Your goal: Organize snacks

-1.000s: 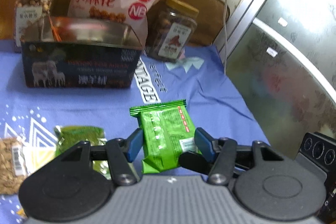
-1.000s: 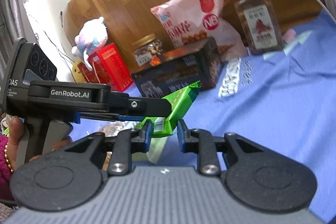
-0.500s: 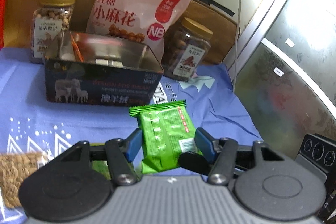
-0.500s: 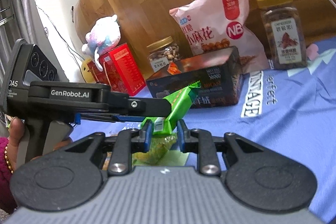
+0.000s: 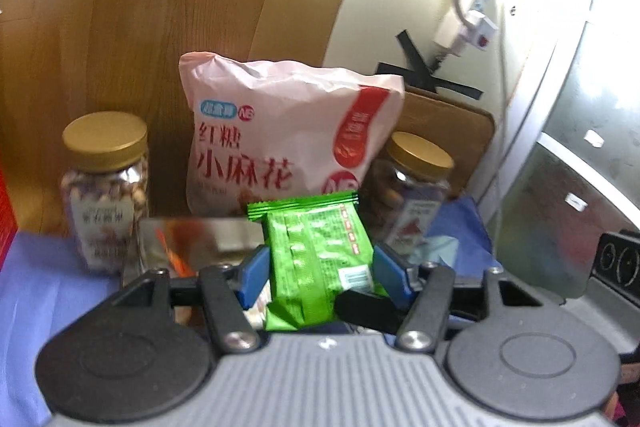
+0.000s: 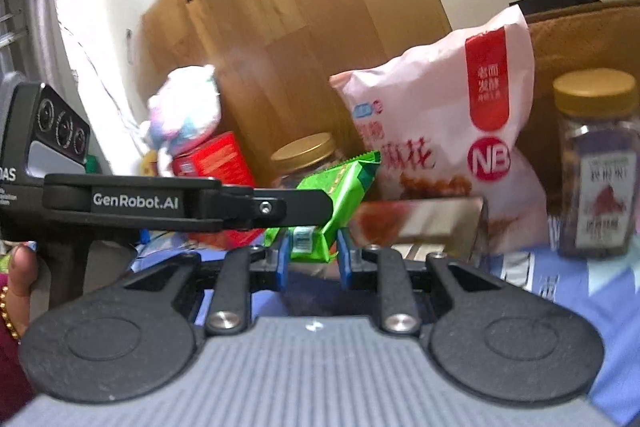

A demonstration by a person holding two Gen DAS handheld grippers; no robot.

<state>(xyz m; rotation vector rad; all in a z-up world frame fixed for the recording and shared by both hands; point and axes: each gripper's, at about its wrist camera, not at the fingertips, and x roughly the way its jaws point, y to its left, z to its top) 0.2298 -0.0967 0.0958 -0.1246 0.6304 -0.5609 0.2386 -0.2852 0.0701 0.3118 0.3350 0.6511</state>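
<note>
A green snack packet (image 5: 316,255) hangs in the air, gripped from two sides. My left gripper (image 5: 322,273) is shut across its width, a blue pad pressing each long edge. In the right wrist view the same packet (image 6: 344,195) tilts up to the right, and my right gripper (image 6: 313,259) is shut on its lower end. The left tool's black arm (image 6: 136,203) reaches in from the left there. Just beyond the packet stands an open metal tin (image 5: 192,231), its shiny inside partly hidden by the packet.
A pink snack bag (image 5: 280,147) leans behind the tin, between two gold-lidded jars (image 5: 106,195) (image 5: 412,195). A red box (image 6: 216,159) and a plush toy (image 6: 184,107) stand far left. Blue cloth (image 5: 40,287) covers the table; a wooden board backs it.
Both grippers rose and moved forward together with the green packet, right up to the tin. The loose packets on the cloth have dropped out of the left wrist view.
</note>
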